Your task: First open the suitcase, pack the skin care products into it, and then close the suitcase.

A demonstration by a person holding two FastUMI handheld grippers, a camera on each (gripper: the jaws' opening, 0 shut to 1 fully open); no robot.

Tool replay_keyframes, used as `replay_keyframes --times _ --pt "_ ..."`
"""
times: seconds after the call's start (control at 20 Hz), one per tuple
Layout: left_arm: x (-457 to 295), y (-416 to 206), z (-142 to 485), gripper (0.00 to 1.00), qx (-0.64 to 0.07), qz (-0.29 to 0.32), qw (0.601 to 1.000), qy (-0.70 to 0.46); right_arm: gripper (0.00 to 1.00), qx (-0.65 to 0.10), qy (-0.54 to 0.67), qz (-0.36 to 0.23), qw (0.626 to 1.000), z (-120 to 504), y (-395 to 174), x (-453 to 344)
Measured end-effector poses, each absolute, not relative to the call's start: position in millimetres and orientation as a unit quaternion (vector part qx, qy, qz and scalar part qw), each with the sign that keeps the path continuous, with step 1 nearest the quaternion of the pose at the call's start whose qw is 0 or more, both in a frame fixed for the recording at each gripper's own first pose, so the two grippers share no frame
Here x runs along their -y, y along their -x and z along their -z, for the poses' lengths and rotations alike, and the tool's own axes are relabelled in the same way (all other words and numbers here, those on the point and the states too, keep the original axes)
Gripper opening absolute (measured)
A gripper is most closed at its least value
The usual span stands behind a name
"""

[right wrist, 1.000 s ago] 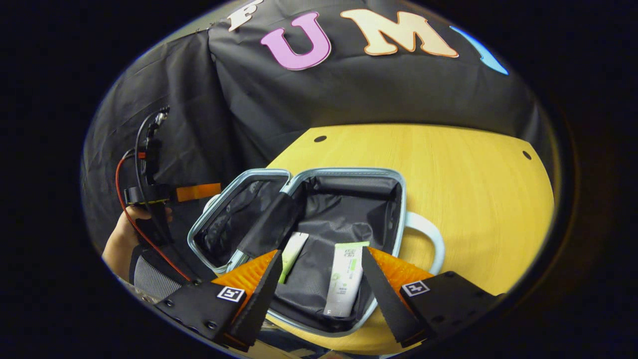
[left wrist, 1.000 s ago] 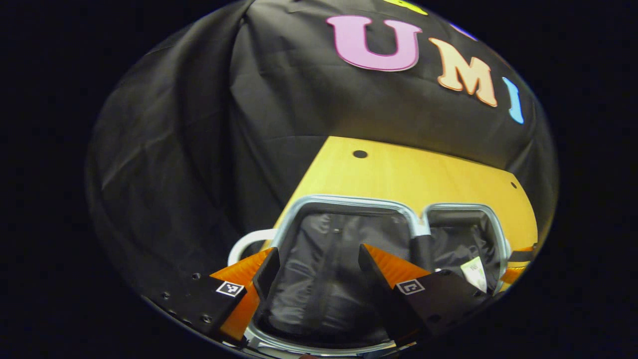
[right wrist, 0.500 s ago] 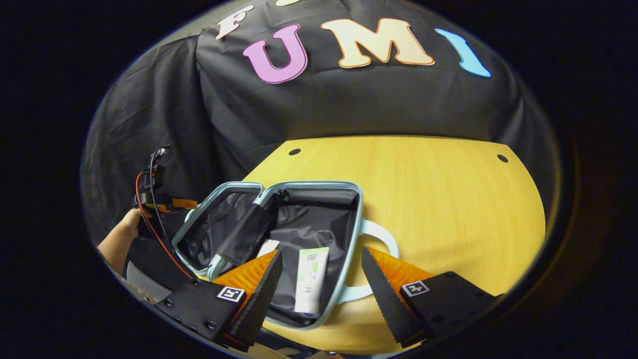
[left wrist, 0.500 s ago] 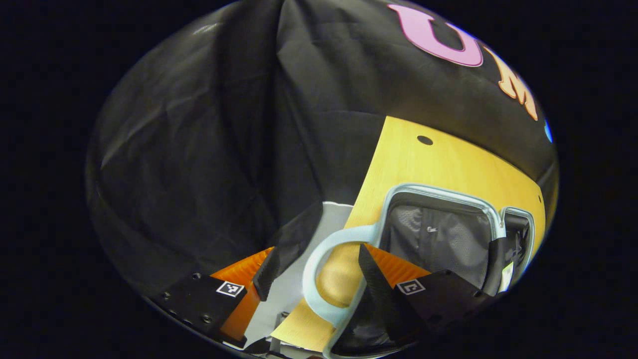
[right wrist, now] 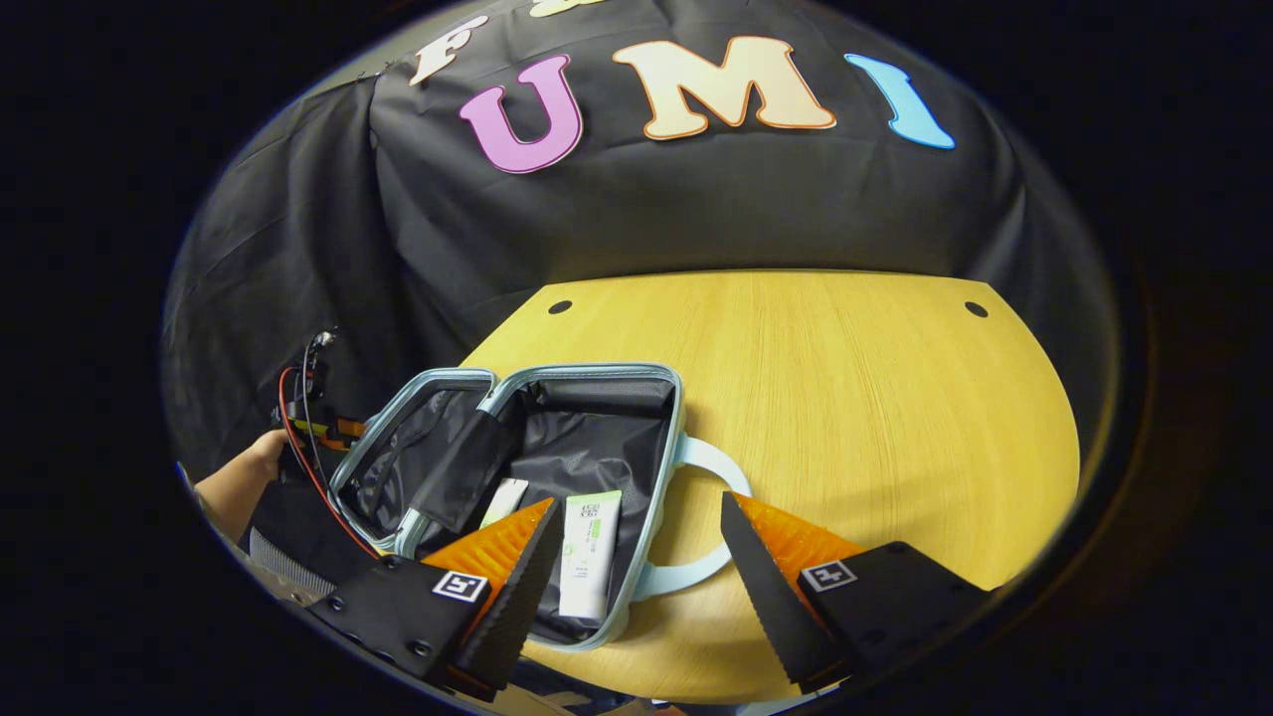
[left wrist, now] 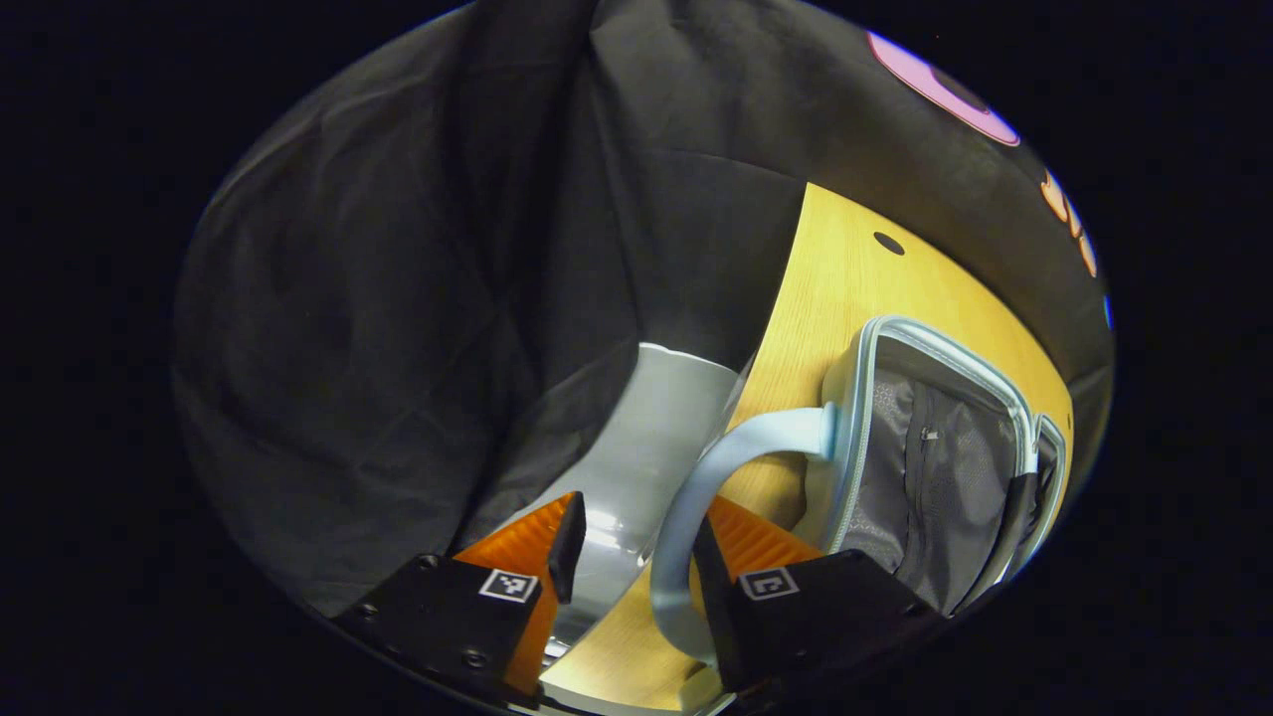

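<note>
The pale blue suitcase (right wrist: pixel 678 438) lies open on the wooden table (right wrist: pixel 845 398), its two black-lined halves side by side. Two white skin care tubes (right wrist: pixel 589 552) (right wrist: pixel 505 497) lie in the right half. My right gripper (right wrist: pixel 636 527) hangs open just above the suitcase's near right corner, holding nothing. The left half's curved handle (left wrist: pixel 736 447) runs down between the fingers of my left gripper (left wrist: pixel 635 532). It lies against one finger with a gap to the other, so that gripper is open. The left half's grey mesh lining (left wrist: pixel 925 467) shows to the right. My left gripper (right wrist: pixel 318 428) also appears by the suitcase's left side.
A hand (right wrist: pixel 239 477) holds the left gripper, with red and black cables above it. The table's left edge (left wrist: pixel 786 328) drops to a grey floor (left wrist: pixel 646 438). Bare tabletop stretches right of the suitcase's other handle (right wrist: pixel 711 517).
My left gripper has swung off the suitcase's inside to the left half's handle, and its fingers have narrowed around it. The right gripper has drawn back to the right, away from the tubes.
</note>
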State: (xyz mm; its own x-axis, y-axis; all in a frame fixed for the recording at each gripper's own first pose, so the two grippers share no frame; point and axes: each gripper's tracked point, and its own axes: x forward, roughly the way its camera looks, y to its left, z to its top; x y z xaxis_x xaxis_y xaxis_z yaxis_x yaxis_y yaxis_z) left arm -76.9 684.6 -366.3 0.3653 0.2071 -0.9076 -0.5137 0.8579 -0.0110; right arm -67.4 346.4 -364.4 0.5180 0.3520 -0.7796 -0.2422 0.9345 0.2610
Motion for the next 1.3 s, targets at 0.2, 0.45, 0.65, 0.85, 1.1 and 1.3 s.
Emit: replay_keyframes --times 0.2,0.45,0.65,0.85,1.1,1.3 --pt "-663.7 70.0 363.8 0.14 -0.51 -0.214 0.817 0.163 0.98 -0.444 -0.059 -0.166 0.879 355.1 64.3 -334.0" --pt "-662.3 55.5 290.8 0.06 -0.47 -0.212 0.851 0.097 0.98 -0.423 -0.061 -0.171 0.888 349.6 63.5 -319.7" --pt "-643.2 43.5 222.8 0.06 -0.43 -0.197 0.877 0.085 0.98 -0.419 -0.077 -0.186 0.885 349.7 63.7 -311.4" --pt "-605.5 32.9 167.8 0.06 -0.386 -0.188 0.899 0.087 0.98 -0.417 -0.08 -0.213 0.88 345.8 60.7 -300.1" --pt "-552.6 22.9 118.1 0.06 -0.343 -0.163 0.921 0.083 0.98 -0.385 -0.083 -0.225 0.891 318.3 40.3 -276.5" --pt "-491.8 10.9 78.9 0.05 -0.309 -0.127 0.94 0.065 0.98 -0.374 -0.076 -0.233 0.894 308.3 45.6 -249.9"
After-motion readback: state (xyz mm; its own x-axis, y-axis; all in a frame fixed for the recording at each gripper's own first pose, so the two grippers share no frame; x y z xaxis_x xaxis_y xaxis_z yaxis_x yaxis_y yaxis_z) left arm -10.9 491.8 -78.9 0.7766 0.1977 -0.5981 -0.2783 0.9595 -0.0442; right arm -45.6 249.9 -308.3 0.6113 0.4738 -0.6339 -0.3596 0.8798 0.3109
